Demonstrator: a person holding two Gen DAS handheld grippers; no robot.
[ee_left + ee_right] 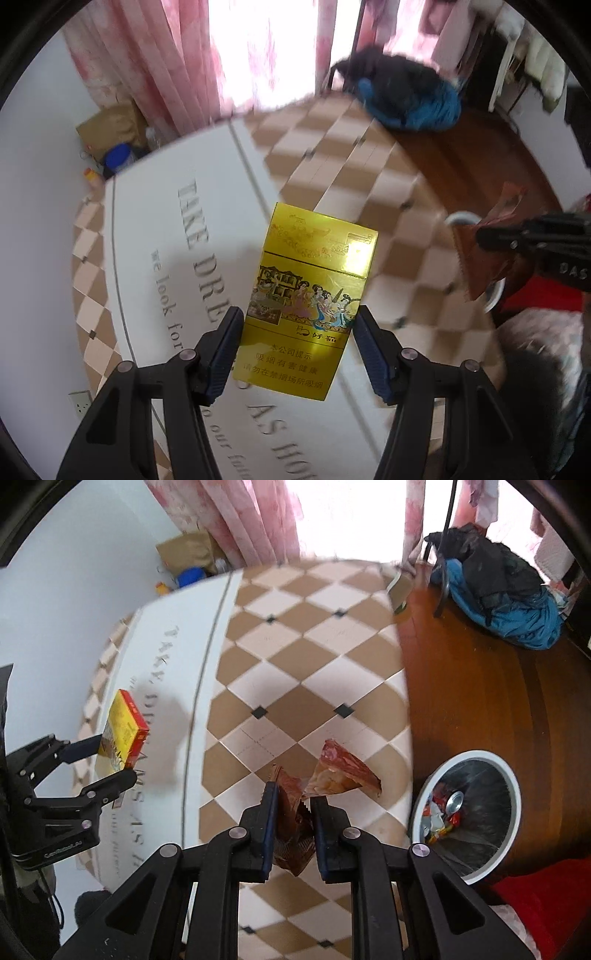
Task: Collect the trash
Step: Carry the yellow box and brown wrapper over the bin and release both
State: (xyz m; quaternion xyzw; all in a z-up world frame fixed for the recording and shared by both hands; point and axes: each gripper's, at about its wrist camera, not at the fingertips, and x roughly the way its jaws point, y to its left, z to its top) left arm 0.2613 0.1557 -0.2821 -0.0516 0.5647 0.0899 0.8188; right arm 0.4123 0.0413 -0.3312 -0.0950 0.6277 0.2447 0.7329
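Checkered tablecloth point(295, 657) is covering the table. Left gripper point(295, 350) is clasping a yellow cigarette pack point(306, 295) aloft; right gripper point(293, 830) is pinching a brown wrapper point(325, 775), both lifted clear, likely bound for the bin point(513, 794) beside the table's edge.

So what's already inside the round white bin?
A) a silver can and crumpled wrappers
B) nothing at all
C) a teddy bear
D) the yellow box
A: the round white bin on the brown wooden floor holds a silver can lying among crumpled colourful wrappers.
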